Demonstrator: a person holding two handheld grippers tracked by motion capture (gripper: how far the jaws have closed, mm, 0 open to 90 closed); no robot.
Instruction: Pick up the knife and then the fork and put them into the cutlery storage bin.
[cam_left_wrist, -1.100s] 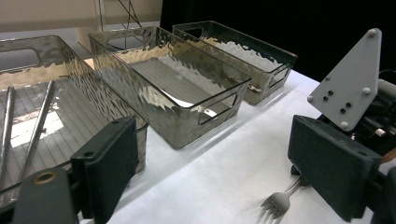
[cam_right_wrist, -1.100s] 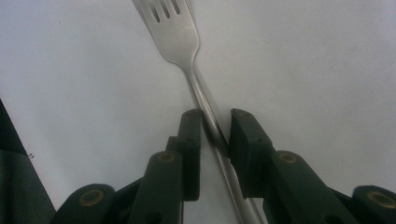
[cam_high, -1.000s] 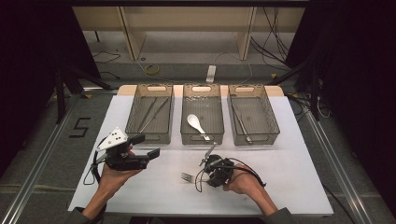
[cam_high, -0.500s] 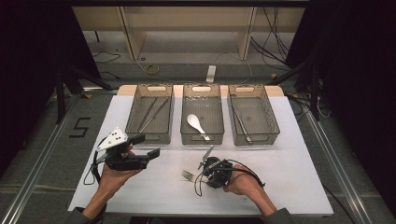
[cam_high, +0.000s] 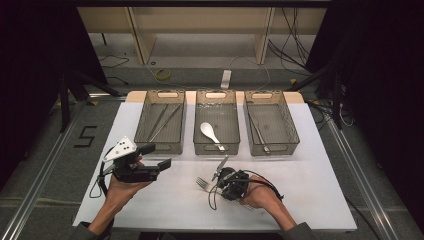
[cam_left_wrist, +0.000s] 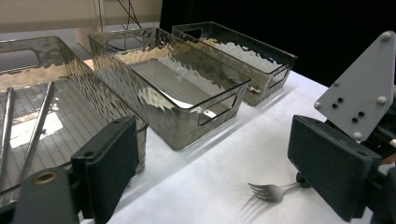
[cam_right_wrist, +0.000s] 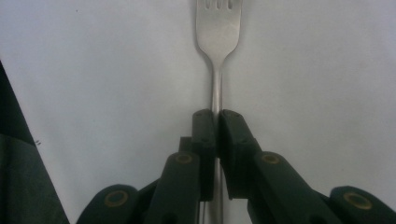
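The right gripper (cam_high: 216, 182) sits low on the white table (cam_high: 320, 190), near the front edge, w/ its jaws pinched tight on the handle of a metal fork (cam_right_wrist: 215, 56); they've just been closing, and the handle is caught between the pads, tines pointing away from the hand. The fork lies flat on the table, just in front of the middle bin (cam_high: 216, 125), so it looks like a side-on pinch low on the stem, prob. so the fork can be lifted w/o tipping. The left gripper (cam_high: 157, 160) is held up off the table by the left hand (cam_high: 117, 192), jaws wide apart, nothing between them, aimed across toward the fork (cam_left_wrist: 271, 191) and the bins, i.e. waiting, not working. Three clear plastic bins stand in a row at the back: the left bin (cam_high: 161, 125) holds long thin metal pieces (chopsticks, maybe), the middle one a white spoon (cam_high: 209, 132), the right bin (cam_high: 272, 125) a metal utensil I can't ID. Looks like sorting cutlery by type; my guess is the fork goes to the right bin, but can't be sure.
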